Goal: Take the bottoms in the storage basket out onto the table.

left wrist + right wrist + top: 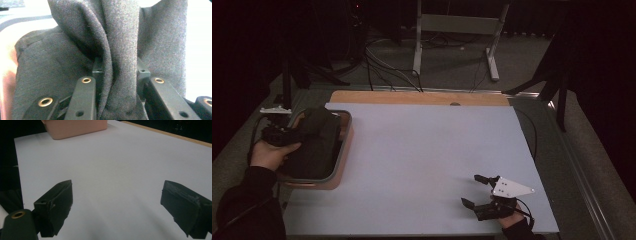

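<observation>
While my left gripper (117,72) pinches a fold of the dark grey woven cloth (75,50) in the pink plastic tray (343,165) at the desk's left edge, I'd lift straight up, slowly, so the bunch clears the rim. My right gripper (478,190) waits wide open and empty near the front right corner. Its view shows bare white desk (120,165); the high view is probably too dim to confirm the pinch

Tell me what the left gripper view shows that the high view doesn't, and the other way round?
The left gripper view shows its jaws shut on a bunched fold of the dark grey woven cloth. The high view shows the right gripper open over the pale blue table. Both show the cloth lying in the pinkish plastic tray.
</observation>
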Motion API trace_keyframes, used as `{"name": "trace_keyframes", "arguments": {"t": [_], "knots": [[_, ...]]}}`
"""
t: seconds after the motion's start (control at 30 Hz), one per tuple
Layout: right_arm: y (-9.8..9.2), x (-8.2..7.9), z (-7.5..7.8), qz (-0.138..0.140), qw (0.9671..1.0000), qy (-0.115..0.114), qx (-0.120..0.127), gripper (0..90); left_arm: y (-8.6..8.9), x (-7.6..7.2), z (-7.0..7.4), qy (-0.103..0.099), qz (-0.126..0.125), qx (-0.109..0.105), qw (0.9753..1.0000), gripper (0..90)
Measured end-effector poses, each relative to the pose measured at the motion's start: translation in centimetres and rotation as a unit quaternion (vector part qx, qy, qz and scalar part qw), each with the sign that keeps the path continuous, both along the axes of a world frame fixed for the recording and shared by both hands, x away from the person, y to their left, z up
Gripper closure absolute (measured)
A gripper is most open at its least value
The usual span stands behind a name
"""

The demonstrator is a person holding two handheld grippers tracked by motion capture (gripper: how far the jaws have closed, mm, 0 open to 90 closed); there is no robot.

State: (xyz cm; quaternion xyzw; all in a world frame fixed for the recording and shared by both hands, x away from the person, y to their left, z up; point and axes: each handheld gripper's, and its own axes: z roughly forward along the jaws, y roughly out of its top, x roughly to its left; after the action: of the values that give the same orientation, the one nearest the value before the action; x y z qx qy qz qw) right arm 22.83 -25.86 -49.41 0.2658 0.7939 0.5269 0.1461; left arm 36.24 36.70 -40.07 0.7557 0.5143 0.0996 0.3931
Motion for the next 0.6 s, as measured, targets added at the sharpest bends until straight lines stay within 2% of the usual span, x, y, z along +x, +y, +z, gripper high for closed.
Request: {"name": "trace_keyframes", "arguments": {"t": [0.13, 0.23, 0.47, 0.6], "knots": [[0.0, 0.0, 0.0, -0.001, 1.0000, -0.001, 0.001, 11.1, 0.7, -0.5, 1.2, -0.019, 0.003, -0.028, 0.9994, 72.0], [0.0, 0.0, 0.0, -0.001, 1.0000, -0.001, 0.001, 11.1, 1.4, -1.0, 2.3, -0.037, 0.005, -0.056, 0.9977, 72.0], [0.0, 0.0, 0.0, -0.002, 1.0000, 0.000, 0.001, 11.1, 1.8, -1.6, 4.1, -0.061, 0.011, -0.073, 0.9954, 72.0], [0.0, 0.0, 0.1, -0.002, 1.0000, 0.000, 0.003, 11.1, 2.2, -1.7, 5.0, -0.077, 0.009, -0.096, 0.9924, 72.0]]}}
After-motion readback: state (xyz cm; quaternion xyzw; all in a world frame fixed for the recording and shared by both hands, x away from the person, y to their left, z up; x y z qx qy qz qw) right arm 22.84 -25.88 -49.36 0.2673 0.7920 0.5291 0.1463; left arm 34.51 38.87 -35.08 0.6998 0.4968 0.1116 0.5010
